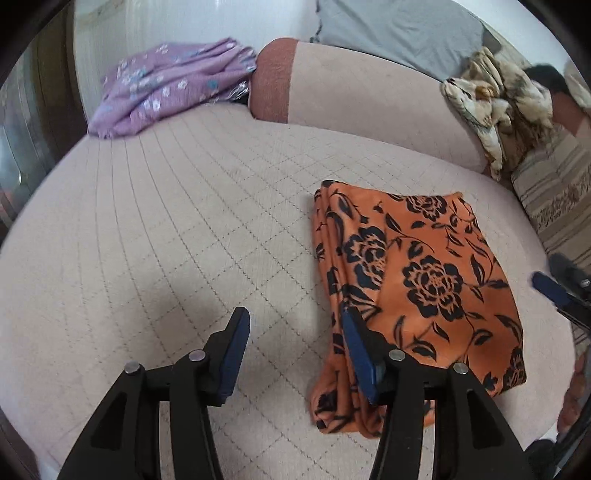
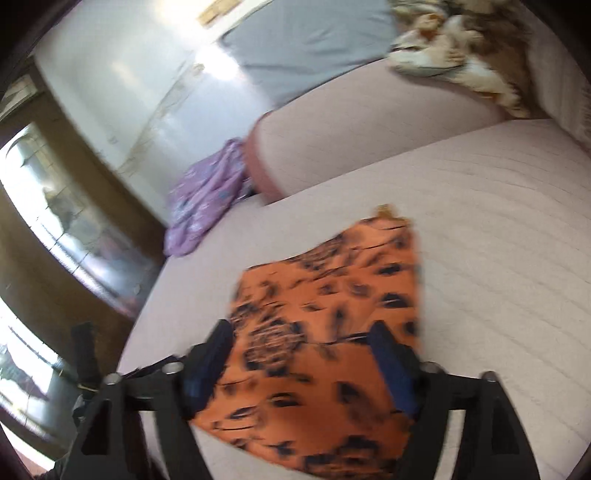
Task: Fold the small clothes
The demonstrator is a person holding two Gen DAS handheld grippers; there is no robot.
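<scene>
An orange cloth with black flowers [image 1: 417, 280] lies folded into a rectangle on the pink quilted sofa seat [image 1: 166, 229]. My left gripper [image 1: 295, 325] is open and empty just left of the cloth's near corner, its right finger over the cloth's edge. My right gripper [image 2: 301, 339] is open and empty above the same cloth [image 2: 332, 288], which looks blurred in the right wrist view. The right gripper's tip also shows at the right edge of the left wrist view [image 1: 554, 288].
A crumpled purple flowered garment [image 1: 166, 88] lies at the seat's far left corner by the sofa back cushion [image 1: 351, 88]. A beige patterned cloth [image 1: 498, 107] and a striped cushion [image 1: 554, 199] sit at the far right. A grey cloth [image 1: 399, 33] drapes behind.
</scene>
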